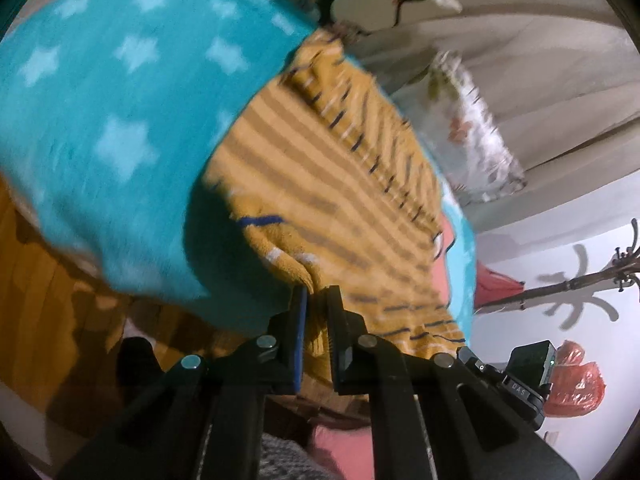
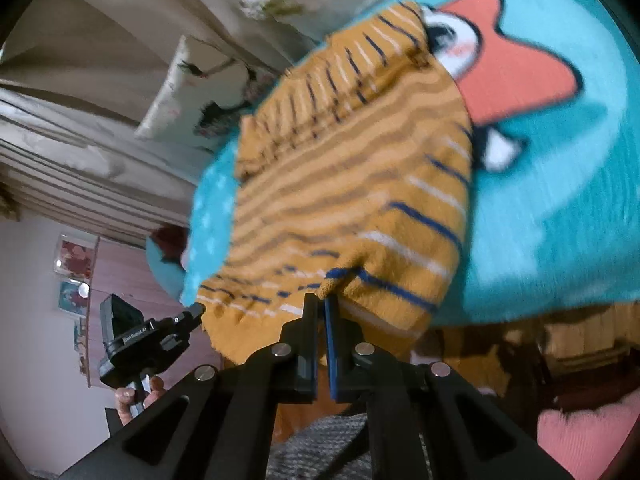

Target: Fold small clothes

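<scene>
A small mustard-yellow striped garment [image 1: 320,184] with blue and white stripes lies over a turquoise blanket. My left gripper [image 1: 318,292] is shut on the garment's near edge. In the right wrist view the same garment [image 2: 344,184] spreads ahead, and my right gripper [image 2: 321,300] is shut on its near hem. The other gripper [image 2: 160,332] shows at the left of that view, pinching the garment's far corner. The views are blurred by motion.
The turquoise star-pattern blanket [image 1: 112,120] with a cartoon print [image 2: 512,80] covers the bed. Flowered pillows [image 1: 468,128] and a beige curtain [image 2: 80,128] lie beyond. A wooden bed frame [image 1: 40,272] and red plastic bags [image 1: 576,384] sit lower down.
</scene>
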Motion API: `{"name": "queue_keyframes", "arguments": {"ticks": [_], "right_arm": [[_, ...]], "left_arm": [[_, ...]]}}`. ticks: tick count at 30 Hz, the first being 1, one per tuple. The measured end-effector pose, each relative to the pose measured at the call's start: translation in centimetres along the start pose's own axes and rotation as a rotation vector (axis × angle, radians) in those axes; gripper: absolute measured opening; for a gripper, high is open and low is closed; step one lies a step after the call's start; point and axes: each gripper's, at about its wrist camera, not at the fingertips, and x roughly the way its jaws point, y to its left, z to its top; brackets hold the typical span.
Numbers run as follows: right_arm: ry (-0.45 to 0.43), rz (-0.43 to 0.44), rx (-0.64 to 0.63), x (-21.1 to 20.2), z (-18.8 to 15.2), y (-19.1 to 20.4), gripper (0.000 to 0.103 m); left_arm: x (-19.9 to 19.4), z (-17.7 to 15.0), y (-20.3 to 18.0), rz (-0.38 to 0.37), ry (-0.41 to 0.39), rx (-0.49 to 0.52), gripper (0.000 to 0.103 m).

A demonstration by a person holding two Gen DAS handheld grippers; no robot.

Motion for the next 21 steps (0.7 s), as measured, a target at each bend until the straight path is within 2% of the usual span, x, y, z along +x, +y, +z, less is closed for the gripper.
{"name": "queue_keyframes", "arguments": {"ticks": [2,4,8,10,12,14,16,17,18,21], "right_arm": [[-0.027,0.014,-0.011,-0.2,2.3,1.0,0.004],[-0.054,0.003,-0.022,-0.1,4.6,1.6,0.004],[-0.108,-0.033,-0.019,1.3,10.5,2.6,0.004],[-0.128,-0.094,-0.018,3.4,14.6,2.8,0.003],[-0.152,-0.226,-0.037,5.4,17.9,2.6,0.006],[-0.121,-0.323,-0.030,7.6,20.7,2.1,0.006],[-0.108,-0.349,-0.035,8.1,21.5,2.1,0.006],[-0.107,-0.376,-0.058,8.0,21.4,2.3,0.011],[-0.102,-0.391,-0.071,7.9,21.1,2.5,0.019],[-0.024,-0.359,-0.114,7.9,18.9,2.9,0.035]], "left_arm": [[0.2,2.1,-1.0,-0.013,-0.012,0.027,0.009],[1.3,5.4,-2.5,-0.027,-0.018,0.067,0.000],[5.2,13.1,-5.3,-0.037,-0.027,0.146,0.000],[8.1,17.1,-6.3,-0.009,-0.020,0.170,0.000],[10.2,20.0,-7.5,0.046,-0.009,0.241,0.000],[10.9,21.2,-8.3,0.021,0.023,0.317,0.002],[11.0,21.2,-8.6,0.021,0.064,0.408,0.015],[11.2,21.0,-8.6,0.032,0.084,0.450,0.028],[11.3,20.7,-8.5,0.036,0.102,0.484,0.036],[12.0,18.7,-7.7,0.007,0.205,0.554,0.038]]}}
